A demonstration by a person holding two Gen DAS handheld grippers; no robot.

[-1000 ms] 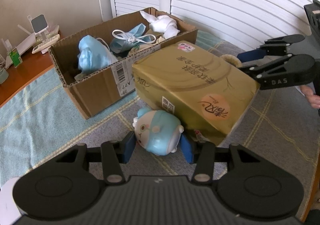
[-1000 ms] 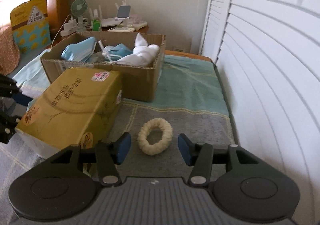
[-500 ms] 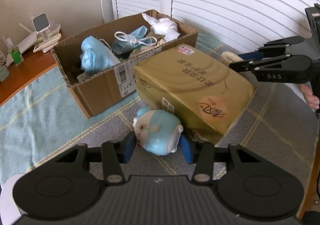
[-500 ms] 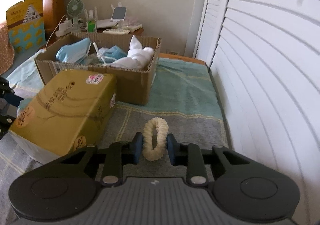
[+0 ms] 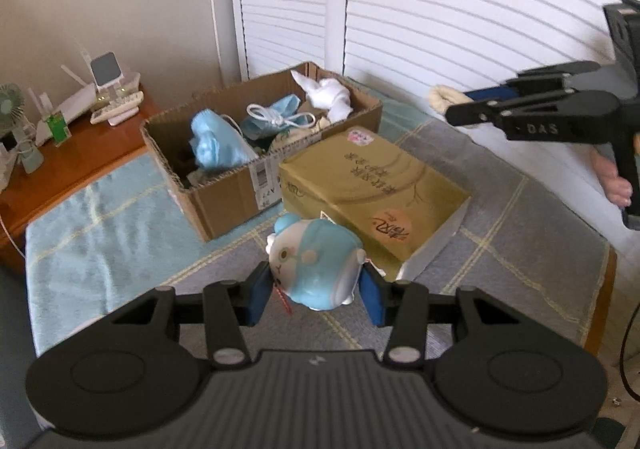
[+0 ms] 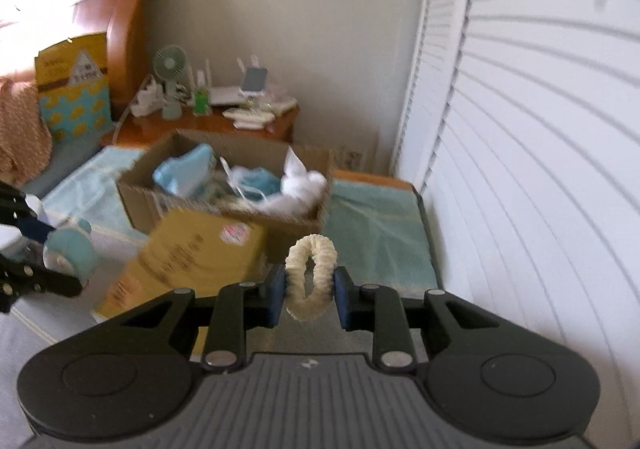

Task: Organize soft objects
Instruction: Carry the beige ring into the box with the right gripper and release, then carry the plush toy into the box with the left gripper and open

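white slatted doors (image 5: pixel 460 9) and a plain wall are seen behind a surface (image 5: pixel 100 233) covered by a blue and grey checked cloth. on it a cardboard box (image 5: pixel 232 189) is stood open, with blue face masks (image 5: pixel 214 145) and a knotted white cloth (image 5: pixel 330 99) lying inside. just beside the box, touching its front wall, a yellow tissue pack (image 5: pixel 372 185) is laid.

the left claw (image 5: pixel 316 291) is closed on a blue toy (image 5: pixel 314 269), which is pinched between both blue pads and held in front of the tissue pack. whether the toy touches the cloth cannot be told.

the right claw (image 6: pixel 310 291) is closed narrowly on a cream hair tie (image 6: pixel 310 275), which is squeezed into an upright oval between the pads and held clear of the cloth, near the slatted doors. a hand (image 5: pixel 612 177) is seen on its grip in the left view.

beyond the box, a wooden side table (image 6: pixel 216 129) is crowded with a small fan (image 6: pixel 170 67) and chargers.
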